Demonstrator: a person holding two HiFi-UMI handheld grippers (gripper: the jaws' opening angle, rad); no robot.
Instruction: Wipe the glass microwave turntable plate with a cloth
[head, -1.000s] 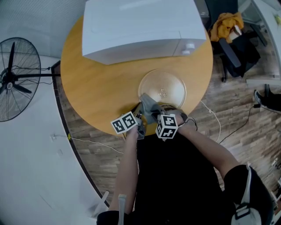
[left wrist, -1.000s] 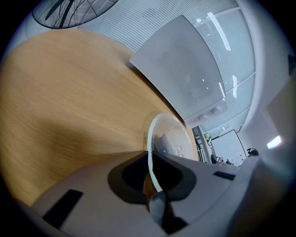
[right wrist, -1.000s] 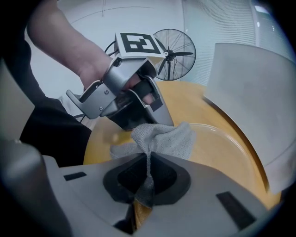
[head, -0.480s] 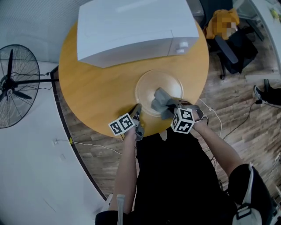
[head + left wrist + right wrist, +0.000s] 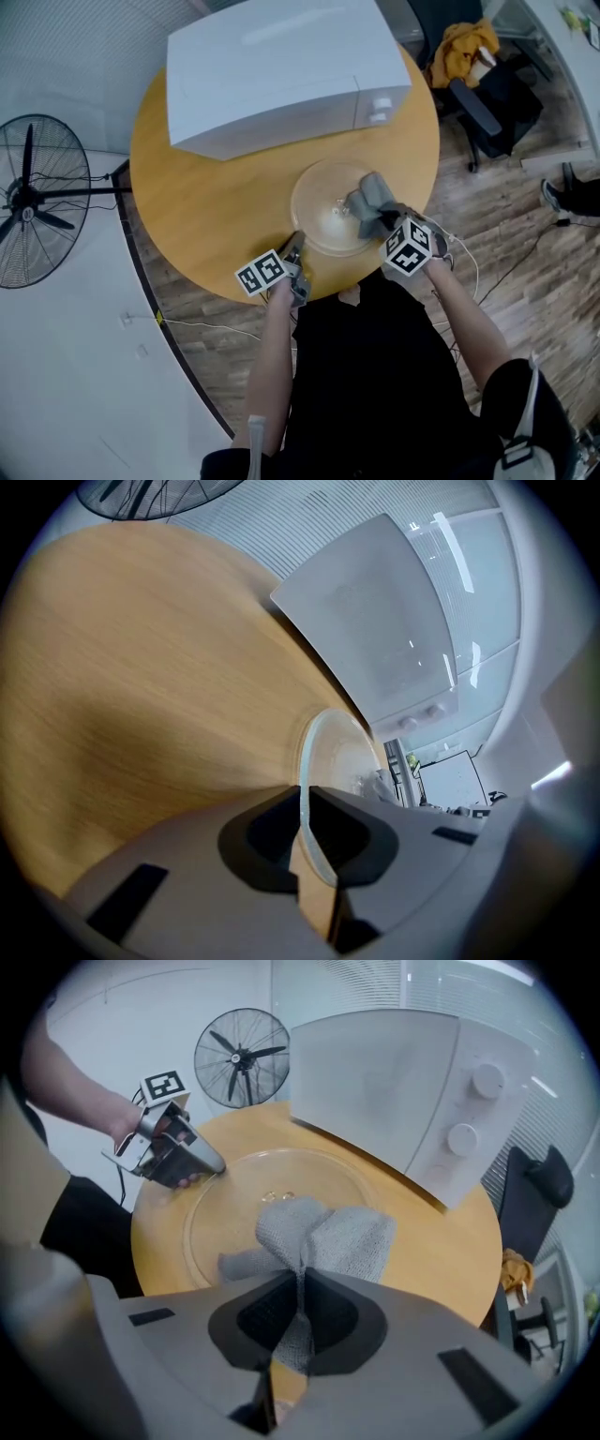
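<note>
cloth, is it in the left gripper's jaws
No, the right gripper pinches the cloth, while the left gripper is shut on the rim of the glass plate.

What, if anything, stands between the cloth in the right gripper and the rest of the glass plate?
Nothing visible. The cloth, pinched in the right gripper, lies on the glass plate, whose surface is otherwise bare. The left gripper is clamped on the plate's rim, across the plate from the cloth, and covers only that edge.

White microwave [image 5: 281, 66] on round wooden table [image 5: 202, 211], fan [image 5: 28, 214] beside
</note>
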